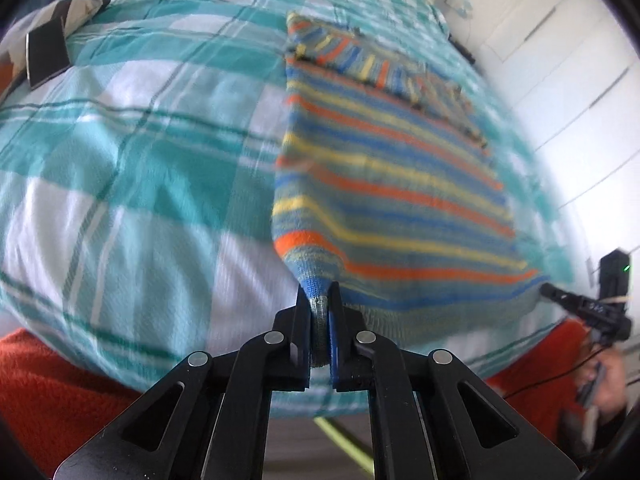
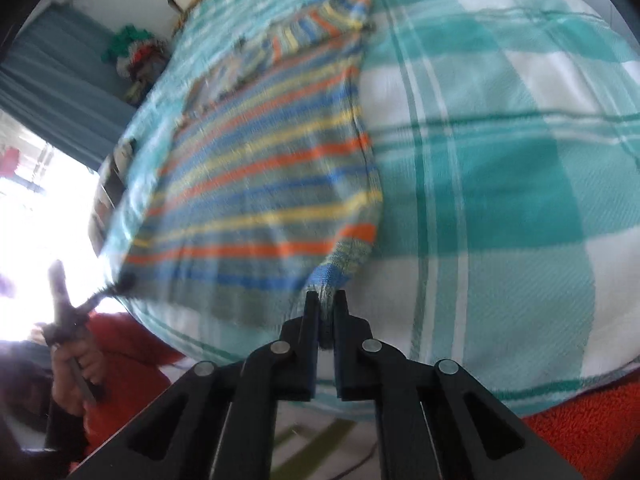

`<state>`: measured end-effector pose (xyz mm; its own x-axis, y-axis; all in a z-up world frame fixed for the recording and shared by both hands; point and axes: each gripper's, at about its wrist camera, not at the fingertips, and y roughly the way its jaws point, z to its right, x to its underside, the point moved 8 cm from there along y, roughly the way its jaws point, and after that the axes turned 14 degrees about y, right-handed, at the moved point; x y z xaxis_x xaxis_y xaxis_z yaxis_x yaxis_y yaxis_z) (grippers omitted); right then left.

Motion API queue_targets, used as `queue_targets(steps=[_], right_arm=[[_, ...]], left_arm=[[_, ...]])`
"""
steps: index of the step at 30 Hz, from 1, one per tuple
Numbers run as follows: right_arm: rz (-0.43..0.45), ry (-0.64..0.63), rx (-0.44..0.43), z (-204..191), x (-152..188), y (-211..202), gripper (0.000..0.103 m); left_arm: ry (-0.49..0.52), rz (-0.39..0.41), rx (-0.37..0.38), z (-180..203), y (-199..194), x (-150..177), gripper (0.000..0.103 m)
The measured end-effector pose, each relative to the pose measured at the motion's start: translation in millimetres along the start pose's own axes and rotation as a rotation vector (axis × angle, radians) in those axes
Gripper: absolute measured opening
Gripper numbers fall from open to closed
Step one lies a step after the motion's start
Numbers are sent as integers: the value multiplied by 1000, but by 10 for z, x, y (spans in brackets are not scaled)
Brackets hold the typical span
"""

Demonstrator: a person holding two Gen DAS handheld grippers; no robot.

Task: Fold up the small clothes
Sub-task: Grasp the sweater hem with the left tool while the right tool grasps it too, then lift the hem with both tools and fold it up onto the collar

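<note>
Striped knit garment [image 1: 392,184], near corners pinched in each hand-held gripper [image 1: 320,304].

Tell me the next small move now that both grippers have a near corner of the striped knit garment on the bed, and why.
Probably lift both corners together and carry them toward the far edge. The left gripper and right gripper are each shut on a near corner of the striped blue, orange and yellow knit garment, which lies spread on the teal checked bedcover, its hem not yet folded over.
</note>
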<state>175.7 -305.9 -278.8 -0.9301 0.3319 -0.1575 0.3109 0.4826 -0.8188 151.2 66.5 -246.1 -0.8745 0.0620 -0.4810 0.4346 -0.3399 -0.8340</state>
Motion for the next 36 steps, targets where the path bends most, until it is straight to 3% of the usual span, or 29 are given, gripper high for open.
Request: queue_targets(steps=[4,9,13,20,25,28,30,31,32,33,36], right_arm=[[110,33,-78,-152,-526,-129,6],[245,59,-122,-439,-1460,-143,6],[305,73,-131,-664,-2196,-66,6],[292,40,-66,-798,-3318,459,6],[237,35,-38,-721,-3762,905,6],[217,50,-43,-671,-3949,1121,6],[187,78,-64,-669,-4062,1262,7],[186,104,-86,-653,-4137,1309,8],[207,136,-107,-631,-4224,1316,14],[240,170,-118,-601,-4315,1287,21],[334,235,-181,-578,-4505,1074,27]], left_arm=[[-53,75,49,-67,-12,-656,4],[-53,141,34,-163,193,-1671,4],[-53,153,10,-283,495,-2379,4],[-60,87,-38,-585,1220,-3126,4],[-55,15,-55,-757,1652,-3338,5],[-95,-18,-77,-936,1843,-3460,11],[-145,22,-116,-1114,1863,-3635,18],[-195,48,-132,-1232,1843,-3730,33],[-238,71,-130,-1313,1816,-3796,49],[-278,105,-128,-1377,1752,-3845,54],[-259,167,-144,-1396,1557,-3922,56]])
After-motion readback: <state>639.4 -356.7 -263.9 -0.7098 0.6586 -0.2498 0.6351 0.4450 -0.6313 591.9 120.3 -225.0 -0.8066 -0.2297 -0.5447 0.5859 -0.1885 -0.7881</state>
